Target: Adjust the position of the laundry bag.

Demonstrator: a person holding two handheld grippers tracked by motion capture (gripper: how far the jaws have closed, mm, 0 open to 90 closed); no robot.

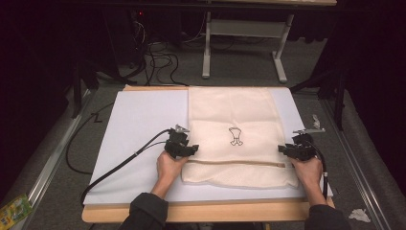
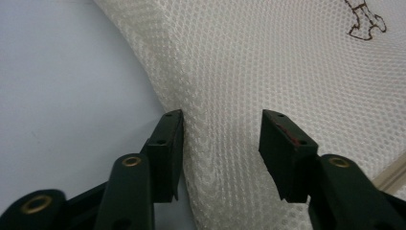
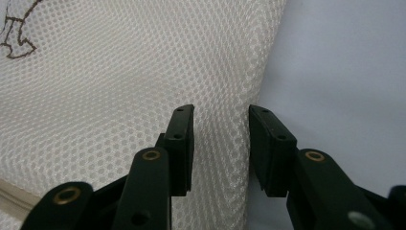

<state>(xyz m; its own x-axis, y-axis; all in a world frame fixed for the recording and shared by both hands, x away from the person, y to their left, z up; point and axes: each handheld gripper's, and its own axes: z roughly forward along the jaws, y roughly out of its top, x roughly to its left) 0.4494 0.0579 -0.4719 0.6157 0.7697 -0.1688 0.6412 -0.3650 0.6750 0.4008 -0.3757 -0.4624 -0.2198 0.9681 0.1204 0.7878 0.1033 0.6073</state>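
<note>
**Both tongs set at the side edges of the mesh bag**

We have a cream mesh laundry bag (image 1: 232,136) lying flat on the white-covered table (image 1: 139,124), its long axis running away from us and its near end folded over, with a zipper line crossing near that end. A small brown outline figure (image 1: 235,136) is printed near the middle.

Our left tongs (image 1: 191,149) sit at the bag's left side edge, our right tongs (image 1: 282,150) at its right side edge, level with each other just beyond the zipper. Each hand is equally near its own edge, so the coming move turns on both edges at once.

In the left gripper view the jaws stand partly open, straddling a raised ridge of mesh; one pad seems to touch the fabric, the other stands clear. In the right gripper view the gap is narrower, with the bag's hemmed edge between the pads, not yet pinched.

The fabric is a fine honeycomb net, soft and limp.
</note>
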